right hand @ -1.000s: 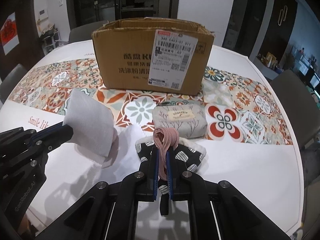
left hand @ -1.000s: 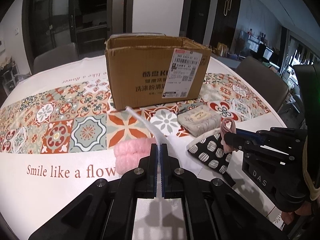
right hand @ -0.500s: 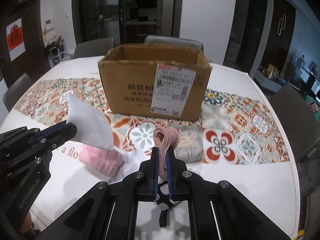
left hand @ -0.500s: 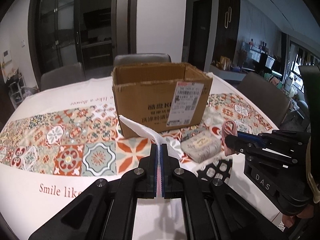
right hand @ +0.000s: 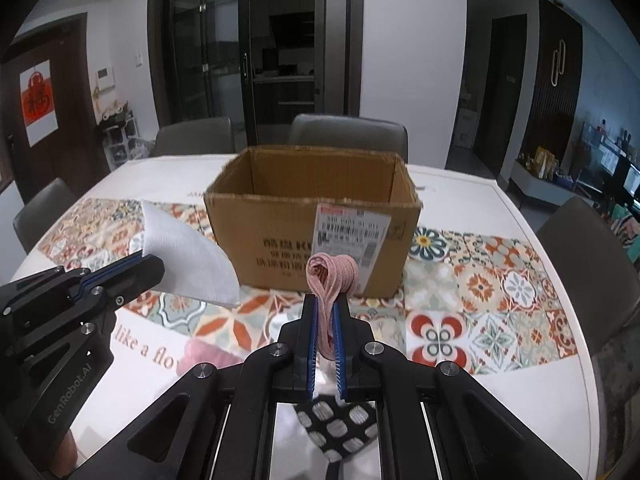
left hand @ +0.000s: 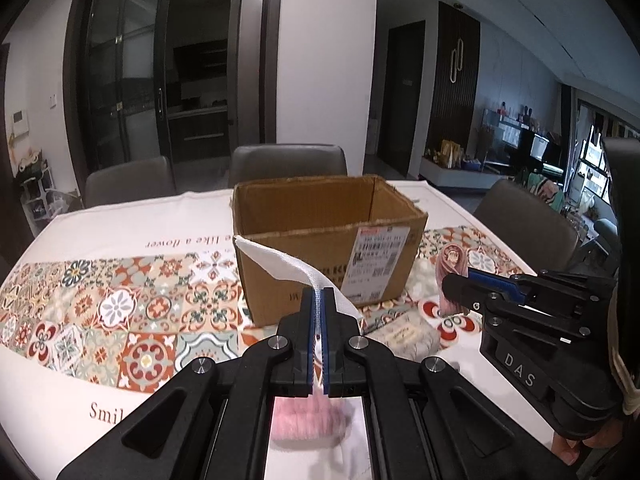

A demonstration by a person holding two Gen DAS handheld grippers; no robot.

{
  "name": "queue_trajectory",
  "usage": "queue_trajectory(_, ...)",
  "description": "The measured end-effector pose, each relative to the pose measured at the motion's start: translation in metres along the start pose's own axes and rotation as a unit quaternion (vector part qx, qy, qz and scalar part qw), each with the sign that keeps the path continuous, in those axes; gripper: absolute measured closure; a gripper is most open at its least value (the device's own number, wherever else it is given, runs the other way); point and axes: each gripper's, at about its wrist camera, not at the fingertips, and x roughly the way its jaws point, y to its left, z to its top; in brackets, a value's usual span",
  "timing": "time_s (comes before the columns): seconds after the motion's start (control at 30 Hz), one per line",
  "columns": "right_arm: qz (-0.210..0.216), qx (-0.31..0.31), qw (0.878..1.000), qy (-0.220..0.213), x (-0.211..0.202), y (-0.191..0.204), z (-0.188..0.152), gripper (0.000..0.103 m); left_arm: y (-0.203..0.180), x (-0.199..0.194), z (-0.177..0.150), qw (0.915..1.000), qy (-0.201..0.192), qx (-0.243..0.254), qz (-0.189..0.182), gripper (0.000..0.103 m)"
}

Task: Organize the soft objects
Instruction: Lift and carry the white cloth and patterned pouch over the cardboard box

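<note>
The left gripper [left hand: 319, 300] has its jaws clamped on one folded white cloth [right hand: 188, 264], and the right gripper [right hand: 325, 312] has its jaws pinched on one bundle of looped pink cord [right hand: 332, 276], both held above the tiled-pattern tablecloth [right hand: 500, 304]. One open brown cardboard box [right hand: 304, 216] stands mid-table. Toward the near edge lie one fluffy pink roll [left hand: 308, 416], one black spotted pouch [right hand: 340, 428] and what looks like one floral tissue pack [left hand: 404, 336].
</note>
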Motion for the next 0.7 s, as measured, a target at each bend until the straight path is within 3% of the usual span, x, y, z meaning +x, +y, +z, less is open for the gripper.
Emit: queue_trajectory(0.7, 0.004, 0.021, 0.996, -0.085, 0.002, -0.011, 0.066, 0.094, 0.004, 0.009, 0.07, 0.9952, -0.096, 0.022, 0.004, 0.099)
